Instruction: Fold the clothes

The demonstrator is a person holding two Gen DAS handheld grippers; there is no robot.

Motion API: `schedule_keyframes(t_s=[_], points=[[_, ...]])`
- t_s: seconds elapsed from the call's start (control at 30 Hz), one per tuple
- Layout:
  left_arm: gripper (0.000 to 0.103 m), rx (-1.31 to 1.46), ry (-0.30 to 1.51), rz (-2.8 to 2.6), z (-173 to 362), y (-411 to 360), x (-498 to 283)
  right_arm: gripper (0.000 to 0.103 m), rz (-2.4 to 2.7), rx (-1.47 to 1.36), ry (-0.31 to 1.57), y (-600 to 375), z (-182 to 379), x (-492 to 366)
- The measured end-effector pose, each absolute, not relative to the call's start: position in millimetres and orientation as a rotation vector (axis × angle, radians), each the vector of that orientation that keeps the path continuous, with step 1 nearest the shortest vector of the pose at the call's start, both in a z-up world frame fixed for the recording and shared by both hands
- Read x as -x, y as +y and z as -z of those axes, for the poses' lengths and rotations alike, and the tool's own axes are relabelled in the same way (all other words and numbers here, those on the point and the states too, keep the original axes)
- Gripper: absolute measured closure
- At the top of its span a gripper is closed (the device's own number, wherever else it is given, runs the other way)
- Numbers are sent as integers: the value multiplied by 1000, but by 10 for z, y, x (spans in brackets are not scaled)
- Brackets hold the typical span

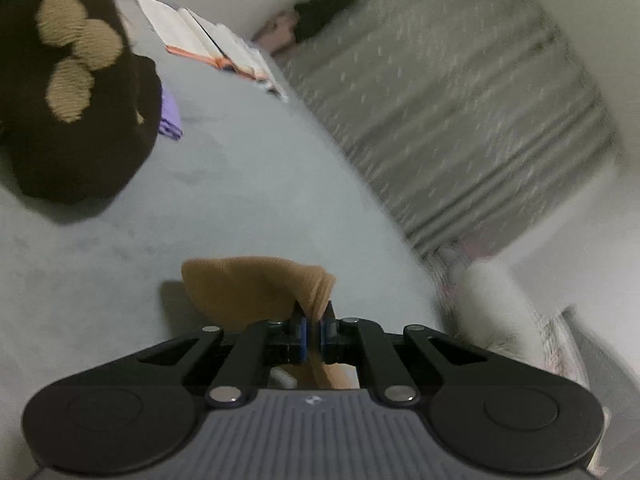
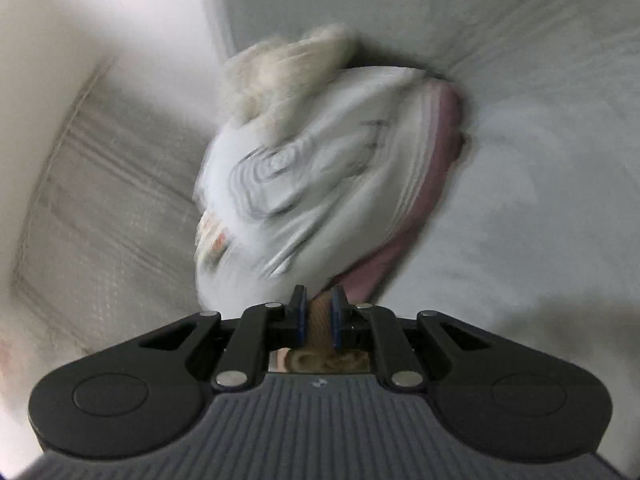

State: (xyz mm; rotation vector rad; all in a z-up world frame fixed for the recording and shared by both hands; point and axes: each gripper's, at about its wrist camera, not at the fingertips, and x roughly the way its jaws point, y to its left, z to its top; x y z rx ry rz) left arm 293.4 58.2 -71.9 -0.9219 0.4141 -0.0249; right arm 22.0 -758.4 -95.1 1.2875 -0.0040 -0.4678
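So both tools are busy with the same tan knit garment [image 1: 256, 292] as far as I can tell. Nearest in the left wrist view, the left tool [image 1: 313, 322] is pinching a ribbed edge of it between its blue pads, jaws drawn almost together on the fabric, and the rest of the piece is bunching up in a lump just beyond the fingers, over the grey bed sheet [image 1: 248, 184]. In the right wrist view, the right tool [image 2: 319, 312] is clamping a strip of the same tan knit [image 2: 319, 316] between its pads too, a bit wider apart since the cloth there is thicker. Past it, a white patterned pillow [image 2: 312, 184] with a pink edge is lying on the sheet, with something cream and fluffy [image 2: 288, 68] at its far end, all pretty blurry. Farther out in the left view, a dark brown sweater [image 1: 80, 112] with tan blobs is sitting at the far left, a bit of purple cloth [image 1: 171, 118] peeking out beside it, and an open book [image 1: 208, 40] is lying farther back near the grey curtain [image 1: 460, 112]. Progress-wise I'd say this is early: the tan piece is looking lifted and crumpled, not laid flat, no crease visible, and the brown sweater is looking like a heap too, so basically the whole fold is left.
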Motion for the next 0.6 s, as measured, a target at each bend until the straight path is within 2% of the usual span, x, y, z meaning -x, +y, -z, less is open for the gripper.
schedule_keyframes(t_s=[0.13,0.2,0.27,0.4,0.53,0.6], points=[[95,977,427,27,760,682,-2906,85,632,-1158,94,-7680,1010,-140],[95,1020,407,42,762,776,-2893,80,618,-1122,123,-7656,1002,-204],[95,1022,384,42,715,847,-2856,65,586,-1079,170,-7621,970,-311],[93,1042,333,21,668,963,-2708,59,548,-1036,232,-7487,964,-447],[91,1086,214,-8,653,1105,-2488,47,434,-997,348,-7207,930,-681],[89,1128,210,-20,668,1152,-2388,43,372,-943,419,-7064,875,-797]])
